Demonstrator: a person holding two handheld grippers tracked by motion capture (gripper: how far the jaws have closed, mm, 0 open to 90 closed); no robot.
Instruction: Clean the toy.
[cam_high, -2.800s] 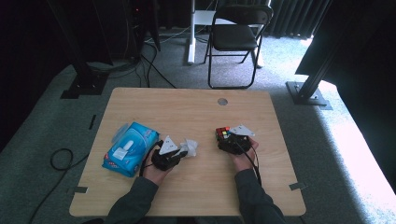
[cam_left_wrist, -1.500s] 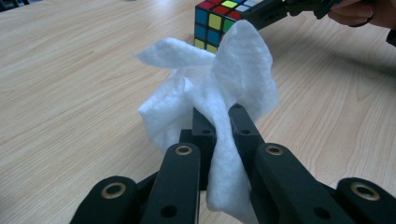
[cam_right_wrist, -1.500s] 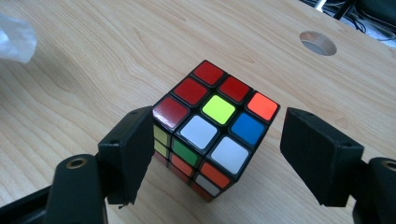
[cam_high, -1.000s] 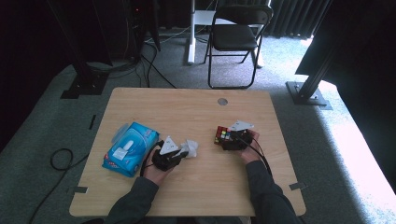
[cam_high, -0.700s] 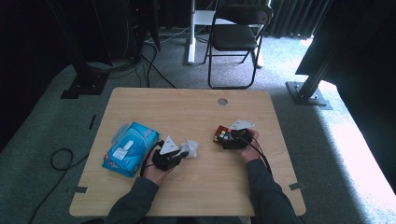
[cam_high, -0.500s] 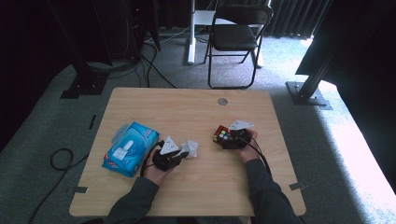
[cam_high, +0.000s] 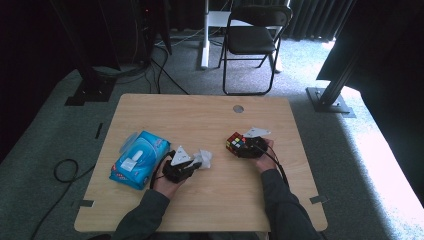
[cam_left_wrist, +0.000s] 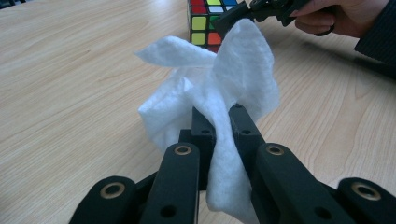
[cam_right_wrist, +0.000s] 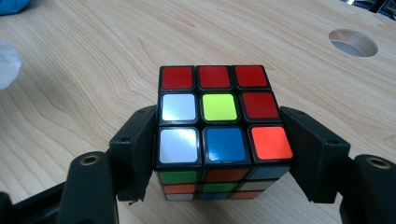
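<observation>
A scrambled Rubik's cube (cam_high: 234, 142) (cam_right_wrist: 219, 116) rests on the wooden table (cam_high: 210, 120), right of the middle. My right gripper (cam_high: 246, 146) (cam_right_wrist: 219, 122) has just been closing on it. Its jaws now press on the cube's two sides. A crumpled white tissue (cam_high: 204, 157) (cam_left_wrist: 212, 79) sticks up from my left gripper (cam_high: 194, 162) (cam_left_wrist: 217, 122), which is shut on it just above the table. In the left gripper view, the cube (cam_left_wrist: 204, 23) and the right gripper (cam_left_wrist: 252, 11) lie beyond the tissue.
A blue pack of wipes (cam_high: 139, 159) lies on the table left of my left hand. A round cable hole (cam_high: 238, 108) sits near the far edge. A black folding chair (cam_high: 250, 40) stands on the carpet behind the table.
The right hand has edged slightly toward the cube. The left hand and the tissue have stayed where they were.
</observation>
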